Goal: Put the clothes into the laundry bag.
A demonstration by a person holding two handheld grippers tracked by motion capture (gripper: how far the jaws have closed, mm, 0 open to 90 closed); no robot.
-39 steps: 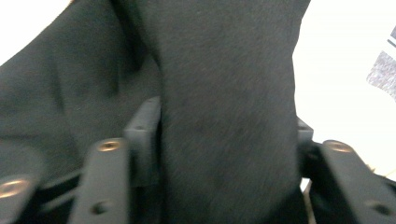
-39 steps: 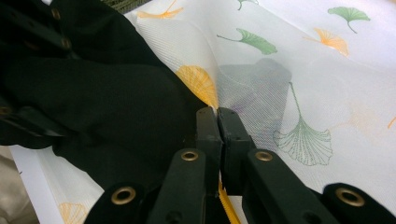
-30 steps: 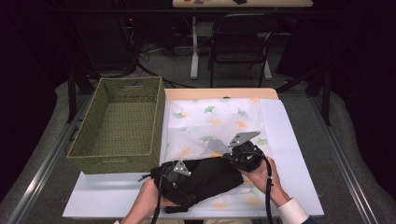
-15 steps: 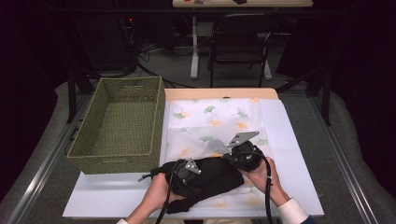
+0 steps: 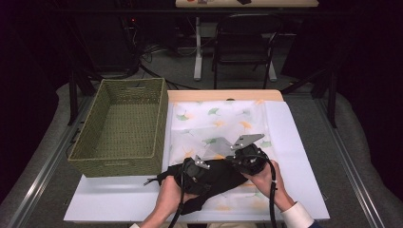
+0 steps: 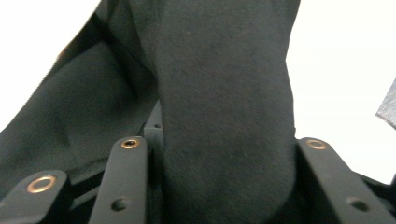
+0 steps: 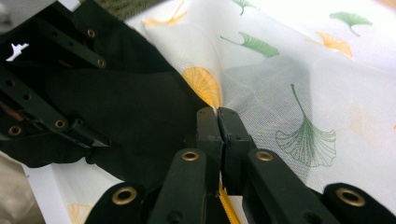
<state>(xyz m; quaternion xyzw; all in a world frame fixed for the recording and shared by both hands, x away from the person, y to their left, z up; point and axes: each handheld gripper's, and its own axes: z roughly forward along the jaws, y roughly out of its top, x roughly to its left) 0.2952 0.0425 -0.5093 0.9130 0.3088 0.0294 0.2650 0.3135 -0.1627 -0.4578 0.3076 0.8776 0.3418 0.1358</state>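
While the woven basket point(image 5: 124, 128) sits just left of it, the ginkgo-print cloth point(image 5: 223, 123) covers the table point(image 5: 294, 142), thin, soft mesh; black garment point(image 5: 216, 178) lies limp on its near edge, best pinched at a fold; left gripper point(image 6: 224, 186) jaws have just been closing around that fabric, right gripper point(image 7: 218, 135) clenched on the cloth's edge

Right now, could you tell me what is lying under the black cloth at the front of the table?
The black cloth lies on a white mesh bag printed with ginkgo leaves. The part of the bag beneath it is covered.
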